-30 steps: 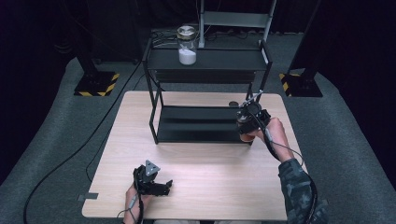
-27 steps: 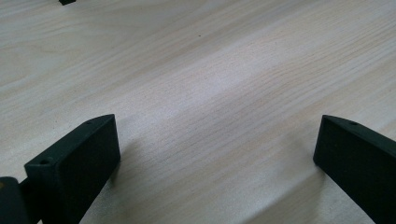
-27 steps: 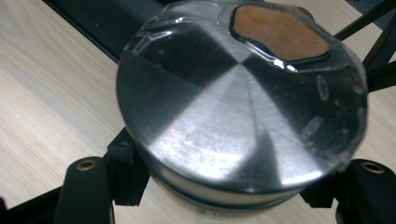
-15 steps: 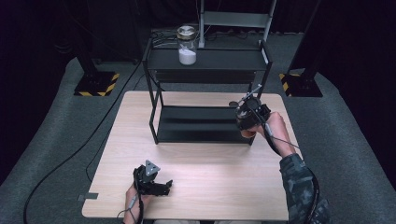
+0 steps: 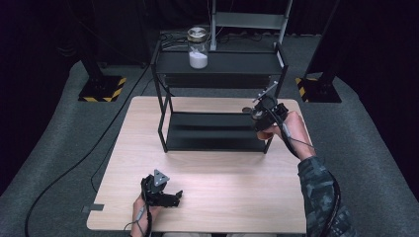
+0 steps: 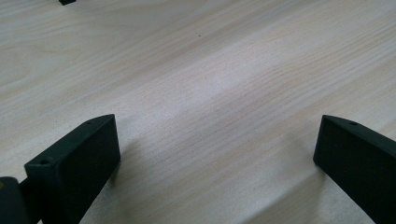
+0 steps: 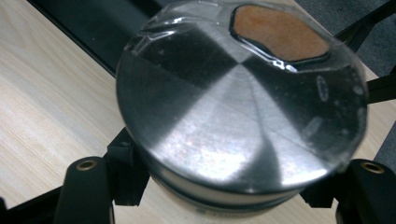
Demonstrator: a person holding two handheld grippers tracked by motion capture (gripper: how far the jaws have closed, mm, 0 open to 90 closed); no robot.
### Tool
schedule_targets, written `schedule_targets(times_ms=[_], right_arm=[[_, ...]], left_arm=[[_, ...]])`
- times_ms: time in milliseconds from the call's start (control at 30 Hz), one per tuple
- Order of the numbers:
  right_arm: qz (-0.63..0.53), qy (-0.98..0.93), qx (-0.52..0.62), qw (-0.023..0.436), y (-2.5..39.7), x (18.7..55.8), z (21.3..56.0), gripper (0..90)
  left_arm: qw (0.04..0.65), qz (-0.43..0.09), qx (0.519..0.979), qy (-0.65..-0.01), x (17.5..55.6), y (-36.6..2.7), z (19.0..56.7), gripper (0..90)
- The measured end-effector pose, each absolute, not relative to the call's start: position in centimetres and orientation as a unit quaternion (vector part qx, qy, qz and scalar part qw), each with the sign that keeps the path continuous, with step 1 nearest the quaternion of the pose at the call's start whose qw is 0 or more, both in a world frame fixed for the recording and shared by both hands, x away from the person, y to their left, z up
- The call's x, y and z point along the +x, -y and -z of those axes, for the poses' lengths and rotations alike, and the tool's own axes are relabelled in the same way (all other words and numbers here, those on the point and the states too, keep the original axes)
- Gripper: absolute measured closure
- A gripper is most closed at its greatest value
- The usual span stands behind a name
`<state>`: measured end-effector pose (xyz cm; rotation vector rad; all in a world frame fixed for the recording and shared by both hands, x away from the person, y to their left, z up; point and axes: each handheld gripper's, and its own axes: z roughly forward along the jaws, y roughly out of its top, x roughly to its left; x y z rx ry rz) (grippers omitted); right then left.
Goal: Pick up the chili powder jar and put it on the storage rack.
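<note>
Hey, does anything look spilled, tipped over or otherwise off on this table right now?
Nothing stands out. The jar of white powder stands upright on the black shelf, the right gripper clamps a metal-lidded jar, and no spill shows.

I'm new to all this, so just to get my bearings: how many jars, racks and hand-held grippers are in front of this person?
Glass jars with metal lids: 2, one with white powder, one with brown contents
Black metal two-tier rack: 1
Black two-jaw grippers: 2, left, right
Total: 5
</note>
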<state>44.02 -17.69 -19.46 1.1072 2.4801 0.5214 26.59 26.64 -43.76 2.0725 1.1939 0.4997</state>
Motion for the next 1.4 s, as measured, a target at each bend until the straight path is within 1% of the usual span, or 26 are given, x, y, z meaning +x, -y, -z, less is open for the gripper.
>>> schedule_targets(times_ms=[433,1400], right_arm=[[-0.178,-0.881,0.395,0.191,17.2,44.5,17.9,30.6],[-0.166,-0.882,0.387,0.211,16.7,44.2,13.9,30.6]], left_arm=[[0.342,-0.192,0.797,-0.459,26.6,-26.7,43.8,0.0],[0.342,-0.193,0.796,-0.460,26.6,-26.6,43.8,0.0]])
